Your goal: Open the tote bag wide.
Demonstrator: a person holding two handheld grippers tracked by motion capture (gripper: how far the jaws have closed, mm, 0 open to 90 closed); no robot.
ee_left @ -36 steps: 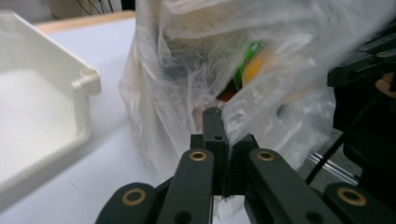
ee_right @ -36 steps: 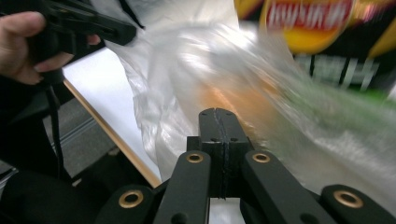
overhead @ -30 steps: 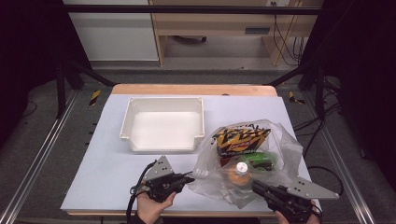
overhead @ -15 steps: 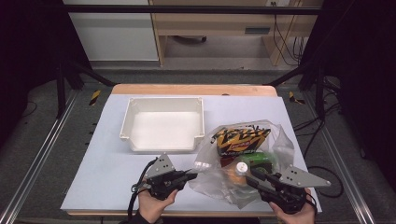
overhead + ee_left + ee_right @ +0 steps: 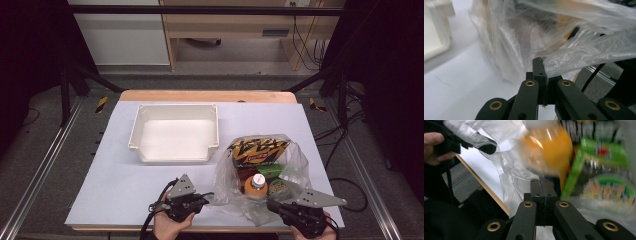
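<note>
On a pale lavender table (image 5: 150, 200), a clear plastic bag (image 5: 295, 165) of snacks sits at the near right, just beside an empty white rectangular plastic bin (image 5: 175, 134). Inside the bag stand a black-and-yellow chip packet (image 5: 260, 149), a green snack box (image 5: 272, 172) and an orange drink bottle with a white cap (image 5: 256, 184). The left gripper (image 5: 202, 200) pinches the bag's near-left edge, jaws pressed on the film. The right gripper (image 5: 272, 206), a second ago at the table's edge, is now drawn in against the bag's near-right side, jaws closed; whether film is caught between them cannot be told. With both sides held, the mouth looks ready to be pulled open.
</note>
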